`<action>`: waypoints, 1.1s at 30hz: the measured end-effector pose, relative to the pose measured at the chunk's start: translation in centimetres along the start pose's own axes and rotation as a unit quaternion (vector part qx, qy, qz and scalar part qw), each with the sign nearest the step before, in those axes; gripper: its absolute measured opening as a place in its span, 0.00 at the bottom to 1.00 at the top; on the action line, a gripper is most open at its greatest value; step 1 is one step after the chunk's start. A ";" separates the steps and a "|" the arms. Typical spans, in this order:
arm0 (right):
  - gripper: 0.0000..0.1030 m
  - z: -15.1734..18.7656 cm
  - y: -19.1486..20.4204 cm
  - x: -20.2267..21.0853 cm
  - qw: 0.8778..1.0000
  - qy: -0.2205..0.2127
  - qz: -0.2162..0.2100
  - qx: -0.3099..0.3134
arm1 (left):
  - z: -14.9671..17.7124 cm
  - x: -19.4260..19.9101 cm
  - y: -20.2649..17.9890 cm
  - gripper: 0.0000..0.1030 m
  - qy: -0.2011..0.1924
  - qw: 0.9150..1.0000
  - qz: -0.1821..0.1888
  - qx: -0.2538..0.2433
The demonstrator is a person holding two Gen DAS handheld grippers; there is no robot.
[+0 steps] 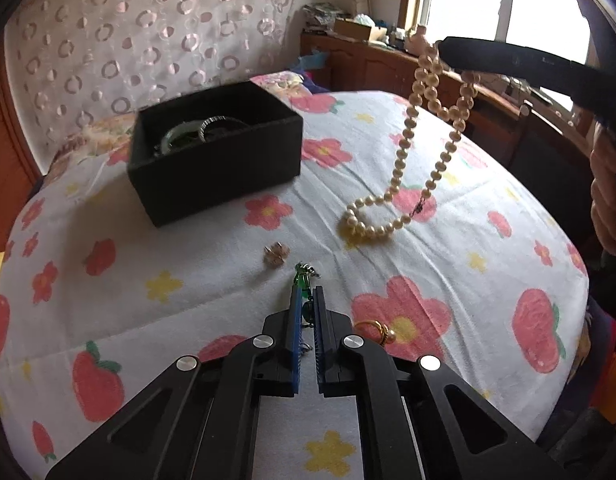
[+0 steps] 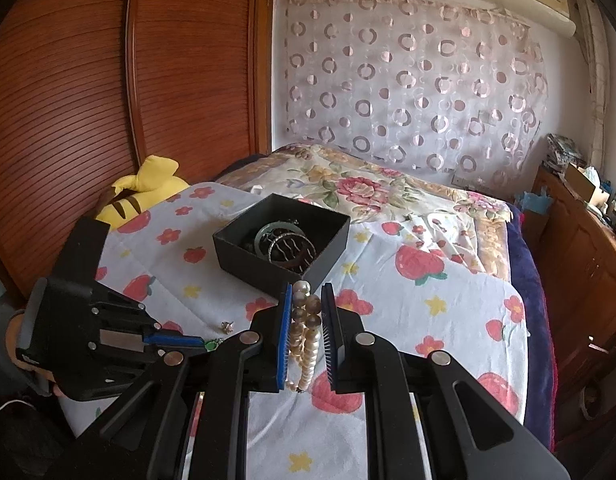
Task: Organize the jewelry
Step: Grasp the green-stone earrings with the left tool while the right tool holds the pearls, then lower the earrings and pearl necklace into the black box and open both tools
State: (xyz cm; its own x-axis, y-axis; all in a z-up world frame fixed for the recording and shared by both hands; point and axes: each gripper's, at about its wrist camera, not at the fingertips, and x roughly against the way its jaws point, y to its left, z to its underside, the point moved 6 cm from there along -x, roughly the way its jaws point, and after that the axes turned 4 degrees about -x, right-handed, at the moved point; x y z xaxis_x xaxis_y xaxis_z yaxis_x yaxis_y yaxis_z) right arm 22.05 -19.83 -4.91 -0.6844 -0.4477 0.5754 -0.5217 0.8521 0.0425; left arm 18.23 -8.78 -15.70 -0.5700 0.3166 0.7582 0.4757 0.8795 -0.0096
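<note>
Pinching a green earring [image 1: 304, 280] between its blue pads, the left hand-held gripper [image 1: 307, 292] sits low over the flowered bedsheet [image 1: 447, 264], with the earring's green bead and hook poking out past the fingertips. Just right of that gripper lies a gold ring with a pearl [image 1: 375, 330], and ahead to the left a small pinkish earring [image 1: 276, 255] rests on the sheet. Farther on, the right hand-held gripper [image 2: 307, 300] is pressed together on a pearl necklace [image 1: 411, 152]; the strand hangs from its raised fingers and its lower loop still lies coiled on the bed. Beyond these, near the middle of the bed, stands an open black box [image 2: 282, 240] holding bangles [image 2: 286, 246], among them a pale green one. A yellow plush toy [image 2: 142, 194] lies at the bed's far-left edge.
</note>
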 end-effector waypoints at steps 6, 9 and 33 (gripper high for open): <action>0.16 -2.2 0.4 0.9 1.000 -0.022 -0.004 0.010 | -2.4 1.7 1.5 0.04 -0.028 1.000 -0.008 0.006; 0.16 -4.4 0.7 1.3 0.999 -0.039 -0.007 0.018 | -4.1 2.6 2.5 0.04 -0.045 0.999 -0.017 0.007; 0.16 -12.7 1.6 -7.6 0.997 -0.023 -0.048 0.048 | -11.8 -2.3 11.8 0.05 -0.057 0.996 -0.039 0.060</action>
State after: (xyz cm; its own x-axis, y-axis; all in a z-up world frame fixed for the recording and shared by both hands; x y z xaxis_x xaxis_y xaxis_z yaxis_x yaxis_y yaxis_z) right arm 32.87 -11.67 1.14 -0.6510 -0.5394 0.5341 -0.6302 0.7763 0.0157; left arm 33.07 -3.30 -9.89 -0.6774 0.2788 0.6807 0.3478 0.9368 -0.0375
